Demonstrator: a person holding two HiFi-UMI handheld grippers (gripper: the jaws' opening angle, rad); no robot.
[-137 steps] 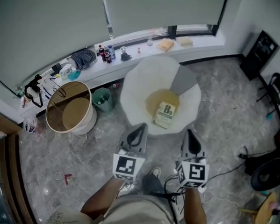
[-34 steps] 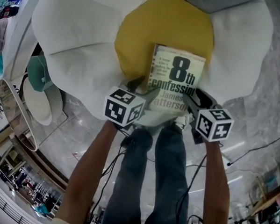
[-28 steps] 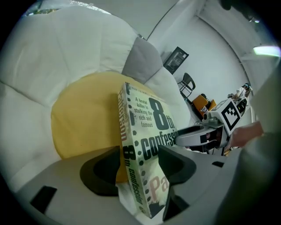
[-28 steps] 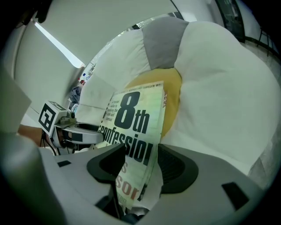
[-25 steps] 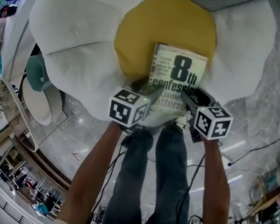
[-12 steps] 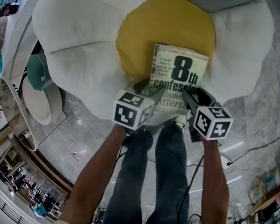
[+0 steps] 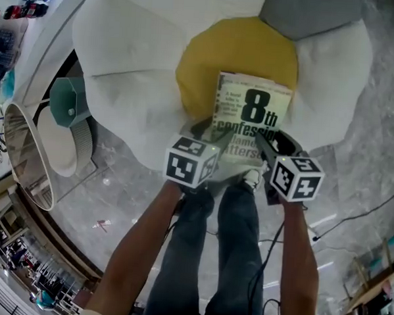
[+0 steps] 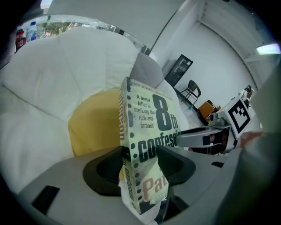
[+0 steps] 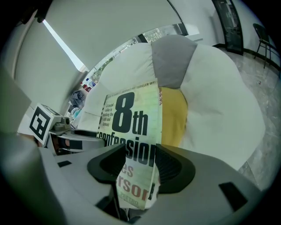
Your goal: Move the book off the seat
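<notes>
The left hand-held gripper (image 7: pixel 209 132) is clamped on the lower left corner of the book (image 7: pixel 252 117), its dark pads pressing the spine side. The right hand-held gripper (image 7: pixel 266 141) is closed on the lower right corner, so the paperback is pinched from both sides. In the left gripper view the left hand-held gripper (image 8: pixel 140 160) has the book (image 8: pixel 151 127) rising between its jaws, spine towards the camera. The right gripper view shows the right hand-held gripper (image 9: pixel 139 165) biting the cover (image 9: pixel 131 118) across its title.

The book sits over the yellow centre cushion (image 7: pixel 235 57) of the seat (image 7: pixel 136 65), a white flower-shaped lounger with one grey petal (image 7: pixel 310 11). Whether the book rests on the cushion or hangs just clear of it cannot be told. Its bottom edge is hidden behind the marker cubes and jaws, and part of the cover print is cut off there.

The person's legs (image 7: pixel 198 252) stand against the seat's front edge on the grey marble floor (image 7: pixel 355 162). To the left stand a green bin (image 7: pixel 68 101) and a round wood-rimmed drum (image 7: pixel 22 157). Cables (image 7: pixel 355 211) trail across the floor on the right.
</notes>
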